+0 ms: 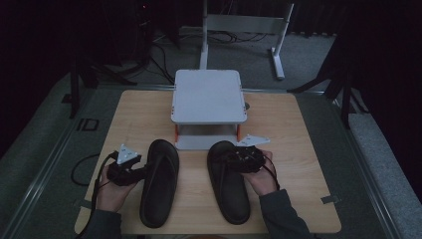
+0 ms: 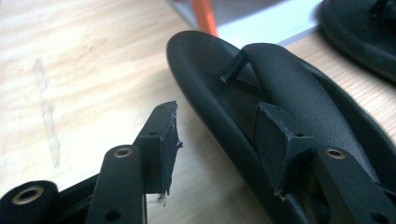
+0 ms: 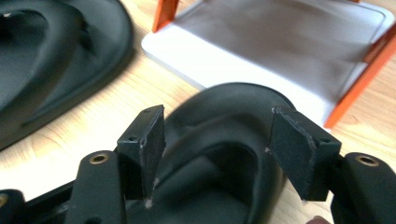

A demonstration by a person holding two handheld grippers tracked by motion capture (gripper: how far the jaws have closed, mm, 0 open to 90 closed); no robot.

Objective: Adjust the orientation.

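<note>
Two black flip-flop sandals lie side by side on the wooden table (image 1: 298, 129), toes pointing toward a small white two-tier rack (image 1: 209, 95) with orange posts that stands at the table's far middle. The left sandal (image 1: 160, 181) lies just in front of the rack's left corner; its toe stops short of the lower shelf. The right sandal (image 1: 228, 181) lies in front of the rack's right half, its toe close to the lower shelf's front edge. The two sandals are near each other but apart, with a strip of bare wood between them.

The left gripper (image 1: 135, 172) sits at the outer edge of the left sandal, farther from the rack than the sandal's toe. In the left gripper view its jaws stand wide open and straddle the sandal's rim: one pad is outside over the table, the other inside, against the footbed beside the strap. They are not closed on it.

The right gripper (image 1: 238, 160) hovers over the toe half of the right sandal, just in front of the rack's right post. In the right gripper view its jaws are spread wide above the toe, which shows between the pads; I cannot tell whether either pad touches it.

A hand (image 1: 113, 193) holds the left gripper, another hand (image 1: 263, 180) the right.
</note>
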